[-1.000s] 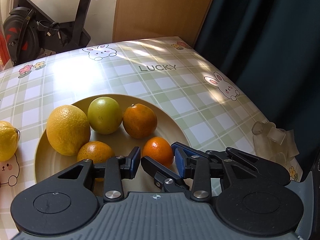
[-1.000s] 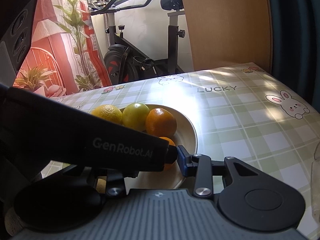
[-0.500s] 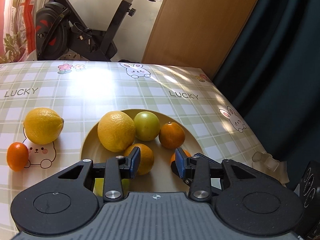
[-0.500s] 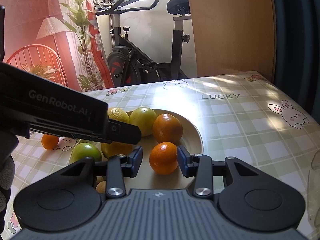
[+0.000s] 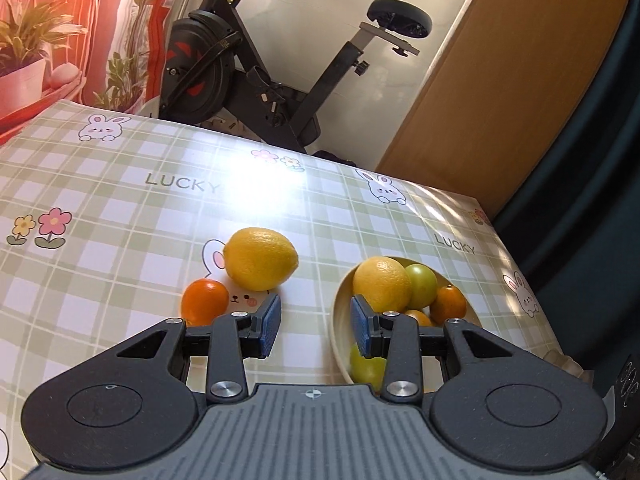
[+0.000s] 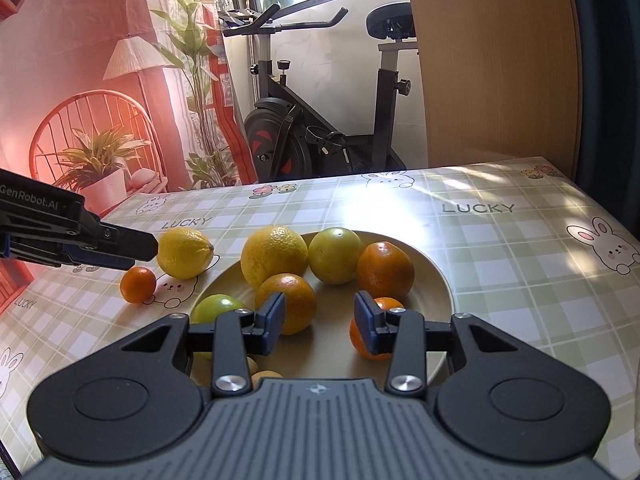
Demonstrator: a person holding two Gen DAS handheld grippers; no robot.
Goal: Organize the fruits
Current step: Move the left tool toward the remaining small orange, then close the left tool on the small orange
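Note:
A beige plate [image 6: 440,280] holds several citrus fruits, orange, yellow and green. My right gripper [image 6: 320,324] hovers over the plate's near side, open, with only bare plate between its blue pads. A small orange [image 6: 386,305] shows partly behind its right pad. On the cloth left of the plate [image 5: 339,312] lie a lemon [image 5: 260,258] and a small orange [image 5: 205,302]. My left gripper [image 5: 315,328] is open and empty above the cloth between that small orange and the plate. In the right wrist view the left gripper [image 6: 136,250] points at the lemon [image 6: 184,252] above the small orange [image 6: 138,284].
The table wears a green checked cloth [image 5: 120,216] with rabbits and "LUCKY" print. An exercise bike [image 6: 320,136] stands behind the far edge, with a wooden panel and dark curtain at the right. A clear plastic object [image 5: 564,360] sits near the table's right edge.
My left gripper has swung left, off the plate and over to the lemon and small orange on the cloth. It no longer blocks the right wrist view. The right gripper has barely moved.

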